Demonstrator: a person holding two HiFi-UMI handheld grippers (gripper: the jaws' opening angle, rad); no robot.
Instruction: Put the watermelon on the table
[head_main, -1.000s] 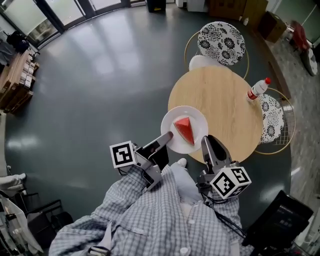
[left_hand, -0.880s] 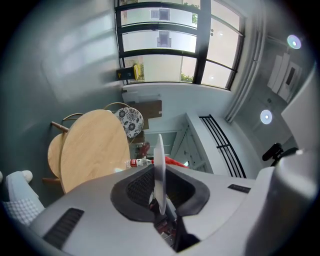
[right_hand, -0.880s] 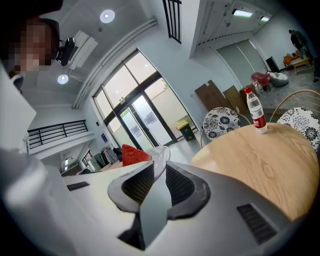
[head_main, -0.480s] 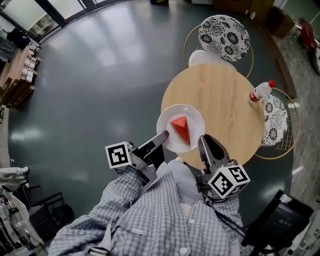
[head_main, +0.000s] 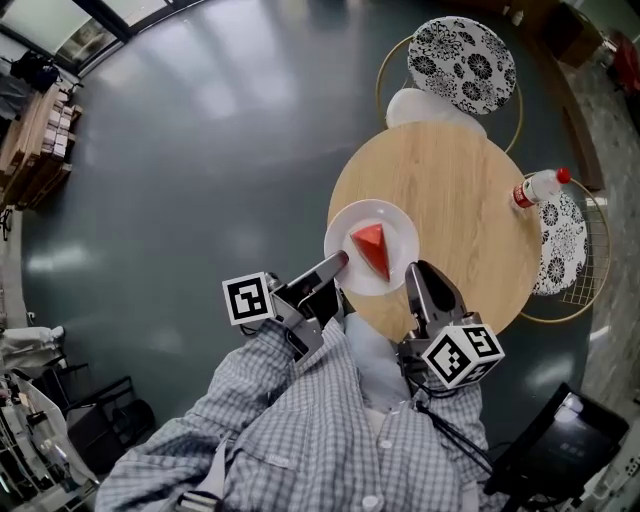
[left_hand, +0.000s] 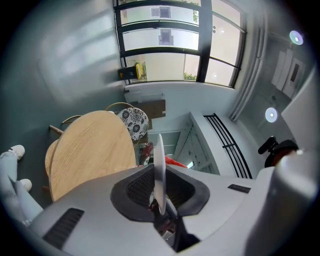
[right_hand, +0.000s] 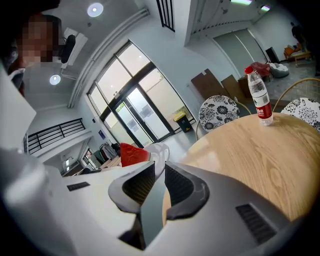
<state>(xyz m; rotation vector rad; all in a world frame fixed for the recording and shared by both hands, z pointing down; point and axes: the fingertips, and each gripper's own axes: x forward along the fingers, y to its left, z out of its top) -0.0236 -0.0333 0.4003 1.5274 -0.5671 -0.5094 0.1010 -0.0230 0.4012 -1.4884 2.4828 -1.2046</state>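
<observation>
A red wedge of watermelon (head_main: 372, 249) lies on a white plate (head_main: 350, 226) held between both grippers over the near edge of the round wooden table (head_main: 460, 200). My left gripper (head_main: 338, 263) is shut on the plate's left rim. On the near right rim my right gripper (head_main: 413, 272) is shut too. In the left gripper view the plate (left_hand: 159, 160) stands edge-on between the pads of the left gripper (left_hand: 159, 192), the watermelon (left_hand: 174, 161) just behind. In the right gripper view the plate (right_hand: 159, 149) and the watermelon (right_hand: 132, 154) show past the right gripper (right_hand: 156, 184).
A water bottle (head_main: 540, 187) with a red cap stands at the table's right edge. Two chairs with black-and-white patterned seats (head_main: 462, 60) (head_main: 560, 245) flank the table, and a white object (head_main: 430, 104) shows at its far side. Dark floor lies to the left.
Both grippers have carried the plate with the watermelon further in over the table's near edge and lower. Their hold on the rim is unchanged.
</observation>
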